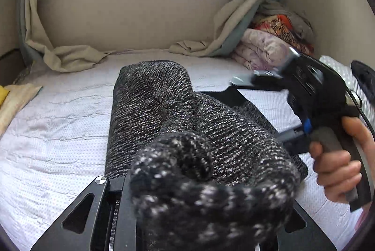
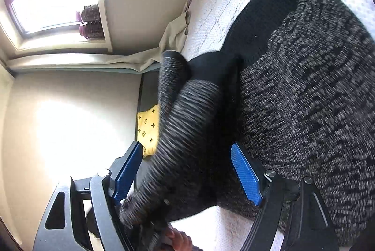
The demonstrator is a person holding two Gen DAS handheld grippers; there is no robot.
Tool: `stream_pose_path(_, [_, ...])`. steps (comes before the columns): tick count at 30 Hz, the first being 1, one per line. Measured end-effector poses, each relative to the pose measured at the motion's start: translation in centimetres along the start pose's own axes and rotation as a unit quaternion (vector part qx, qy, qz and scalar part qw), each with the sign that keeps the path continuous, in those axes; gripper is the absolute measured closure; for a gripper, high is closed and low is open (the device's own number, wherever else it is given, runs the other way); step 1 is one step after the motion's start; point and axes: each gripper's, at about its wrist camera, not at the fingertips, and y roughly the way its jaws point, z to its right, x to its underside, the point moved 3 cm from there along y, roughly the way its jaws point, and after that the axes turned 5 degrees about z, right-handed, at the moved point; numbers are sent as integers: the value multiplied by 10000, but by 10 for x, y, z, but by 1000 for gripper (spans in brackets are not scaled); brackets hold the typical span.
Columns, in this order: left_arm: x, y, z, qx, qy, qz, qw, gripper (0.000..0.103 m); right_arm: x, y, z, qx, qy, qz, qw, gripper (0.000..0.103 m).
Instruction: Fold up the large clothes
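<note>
On the bed (image 1: 58,134), left gripper (image 1: 206,211) seemingly clamps sweater (image 1: 159,110); right gripper (image 2: 187,173) gapes.

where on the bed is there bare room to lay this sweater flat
Bare sheet lies left of the sweater, between it and the yellow-cream cloth at the bed's left edge, and beyond it up to the curtain hem. The right side is crowded: the right tool, then piled blankets in the corner.

**Colours and patterns**

Sweater (image 1: 150,110) is showing black-and-grey marled knit, with a solid black collar (image 2: 269,23). Bedsheet (image 1: 54,134) is reading white, dotted. Right gripper (image 2: 187,171) pads (image 2: 245,173) are showing blue. Cushion (image 2: 148,127) is showing yellow with black motifs.
</note>
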Motion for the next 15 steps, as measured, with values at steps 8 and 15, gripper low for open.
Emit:
stream_pose_path(8, [2,1,4,-40,241,-25,9997,76,-23,36,-5,319,-139,-45,9994,27])
stream_pose_path(15, [5,6,12,-135,687,-22,9975,76,-56,76,-43,1286,-897,-112,9876,40])
